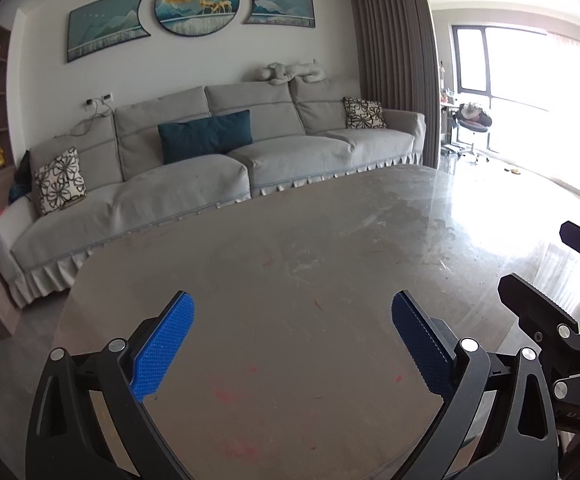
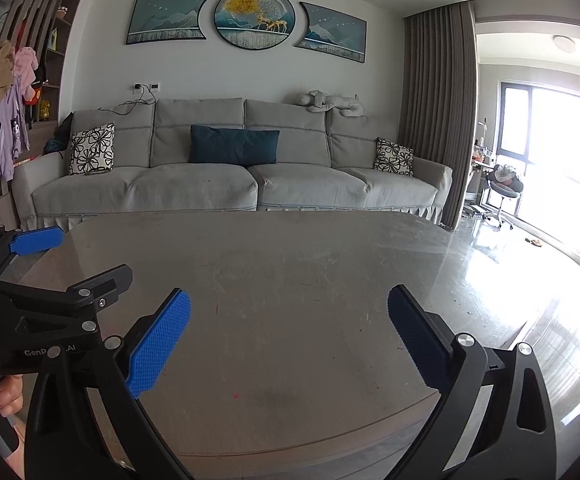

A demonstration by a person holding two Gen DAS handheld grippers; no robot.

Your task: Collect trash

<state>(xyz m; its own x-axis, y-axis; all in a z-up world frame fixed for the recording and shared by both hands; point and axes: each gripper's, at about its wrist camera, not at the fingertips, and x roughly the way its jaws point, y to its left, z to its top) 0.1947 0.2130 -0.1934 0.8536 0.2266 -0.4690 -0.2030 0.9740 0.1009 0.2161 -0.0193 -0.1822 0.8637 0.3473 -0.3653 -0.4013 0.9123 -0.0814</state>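
Note:
A grey stone tabletop point(image 1: 290, 236) point(image 2: 297, 252) with faint red smudges lies under both grippers, and no piece of trash shows on it. My left gripper point(image 1: 293, 300) hovers over its near part, open, with nothing between the blue pads. My right gripper point(image 2: 289, 296) is also open and holds nothing, low over the near edge. The two tools are side by side. The left wrist view catches the right gripper point(image 1: 557, 266) at the right edge. In the right wrist view the left gripper point(image 2: 94, 252) is at the left, with a hand point(image 2: 8, 396) behind it.
A long grey sofa point(image 2: 250, 184) with a teal cushion point(image 2: 234, 150) and patterned cushions runs behind the table's far edge. Clothes point(image 2: 10, 112) hang at the left. A brown curtain point(image 2: 437, 112), a glossy floor point(image 2: 529, 280) and a swivel chair point(image 2: 503, 188) are at the right.

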